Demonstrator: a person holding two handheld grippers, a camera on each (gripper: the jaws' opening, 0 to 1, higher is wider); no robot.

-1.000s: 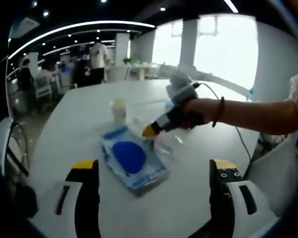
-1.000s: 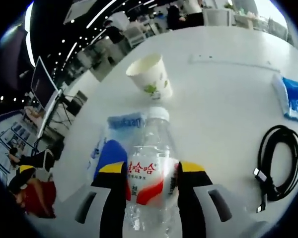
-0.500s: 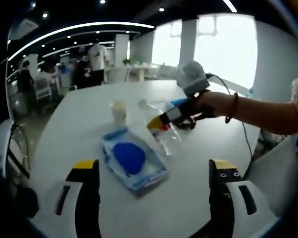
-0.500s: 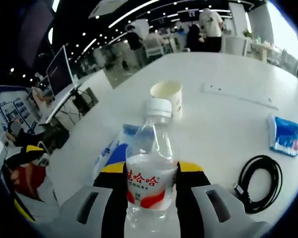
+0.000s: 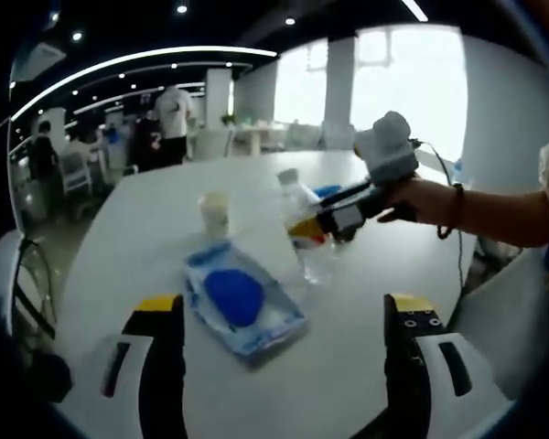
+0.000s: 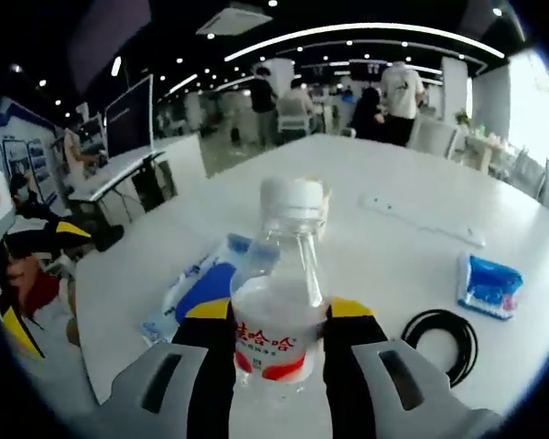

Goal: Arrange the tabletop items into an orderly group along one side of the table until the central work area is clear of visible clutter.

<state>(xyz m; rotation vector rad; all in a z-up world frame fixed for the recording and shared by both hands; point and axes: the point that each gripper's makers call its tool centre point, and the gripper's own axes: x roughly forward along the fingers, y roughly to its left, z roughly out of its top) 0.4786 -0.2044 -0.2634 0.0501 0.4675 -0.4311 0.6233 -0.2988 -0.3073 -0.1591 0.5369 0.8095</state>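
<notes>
The right gripper (image 6: pixel 277 334) has its 2 fingers clamped on the labelled waist of the bottle (image 6: pixel 280 302), likely slippery and top-heavy; left gripper (image 5: pixel 284 320) fingers apart.

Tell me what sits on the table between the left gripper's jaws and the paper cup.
In the left gripper view, the blue-and-white packet lies flat between the left gripper and the paper cup. Bare white table shows on either side of it.
</notes>
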